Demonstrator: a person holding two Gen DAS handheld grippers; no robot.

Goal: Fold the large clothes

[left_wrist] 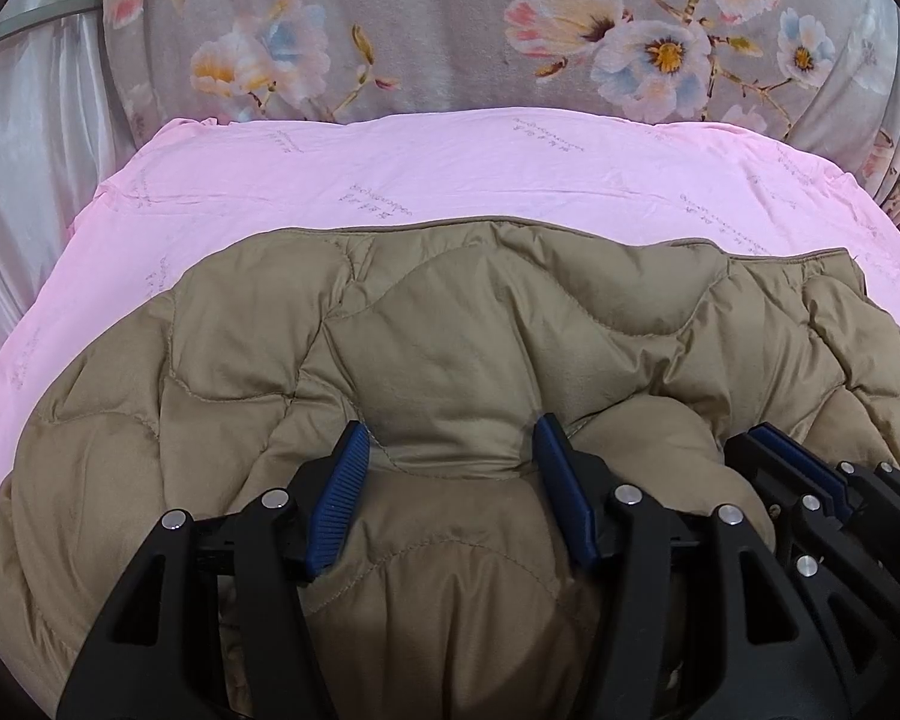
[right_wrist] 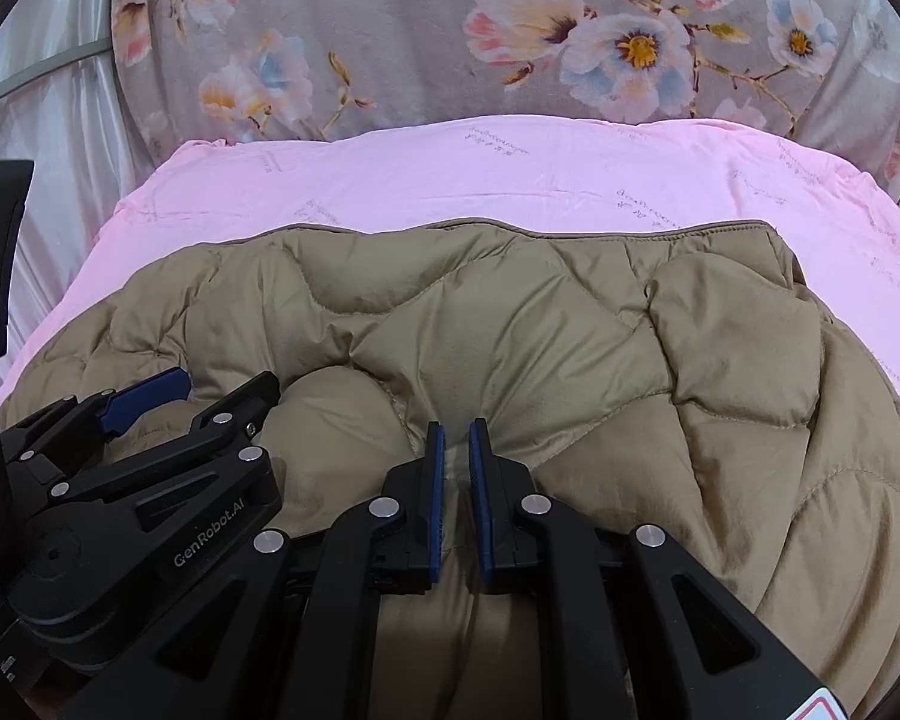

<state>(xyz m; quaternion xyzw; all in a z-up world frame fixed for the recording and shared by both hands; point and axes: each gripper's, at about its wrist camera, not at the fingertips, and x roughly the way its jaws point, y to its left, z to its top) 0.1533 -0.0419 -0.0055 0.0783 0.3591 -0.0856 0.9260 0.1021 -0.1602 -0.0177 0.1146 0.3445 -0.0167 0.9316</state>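
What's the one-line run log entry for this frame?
left hand-held gripper open over jacket | right hand-held gripper nearly shut, pinching jacket fold | jacket on pink sheet

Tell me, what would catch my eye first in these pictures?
A puffy tan quilted jacket fills the foreground, spread over a pink sheet. Two black grippers with blue pads press on its near edge side by side: the left gripper stands open over a bulge, while the right gripper is nearly closed on a pinch of fabric. Behind the sheet rises a grey floral blanket.
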